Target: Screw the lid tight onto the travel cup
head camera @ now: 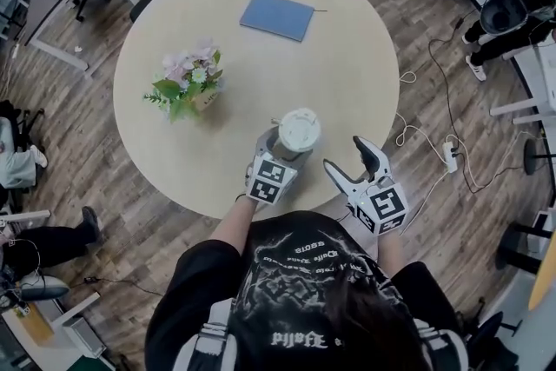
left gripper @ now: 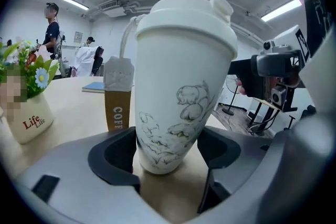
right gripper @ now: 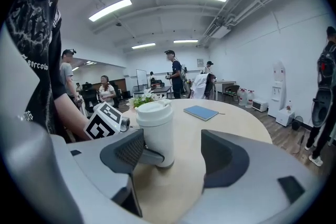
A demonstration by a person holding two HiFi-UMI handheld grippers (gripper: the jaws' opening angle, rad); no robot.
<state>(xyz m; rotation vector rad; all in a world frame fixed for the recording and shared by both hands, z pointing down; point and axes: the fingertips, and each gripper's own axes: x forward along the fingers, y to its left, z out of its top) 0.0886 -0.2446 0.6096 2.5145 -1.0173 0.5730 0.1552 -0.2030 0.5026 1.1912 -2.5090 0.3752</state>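
From the head view, the travel cup (head camera: 294, 137) stood upright with its white lid (head camera: 299, 129) on, near the edge of the round tabletop (head camera: 347, 74) closest to the person. The left claw (head camera: 280, 154) reached around the cup's lower part. The right claw (head camera: 352, 165) hung just beside the cup on its right, apart from it, past the tabletop's rim. A pot of flowers (head camera: 191, 84) sat further in on the left, and a blue notebook (head camera: 278, 16) lay toward the far side.

In the left gripper view, the left claw (left gripper: 169, 153) was spread wide, with the travel cup (left gripper: 178, 97) standing between its two dark pads (left gripper: 116, 155). The right pad showed a clear gap to the cup wall. The left pad sat very close, and contact there could not be made out. The lid (left gripper: 184, 18) capped the cup and appeared level. Behind the cup stood a brown coffee sachet (left gripper: 118, 94). The flower pot (left gripper: 31, 119) was at the left, and the notebook (left gripper: 94, 86) lay far back.

In the right gripper view, the right claw (right gripper: 176, 157) stood apart with nothing gripped, only bare tabletop (right gripper: 236, 123) between its pads. The travel cup (right gripper: 156, 136) stood ahead, toward the claw's left pad, with its lid (right gripper: 154, 112) on. One finger of the left claw curled around its base, and that claw's marker cube (right gripper: 105, 120) showed beside it. The notebook (right gripper: 201, 112) lay beyond.
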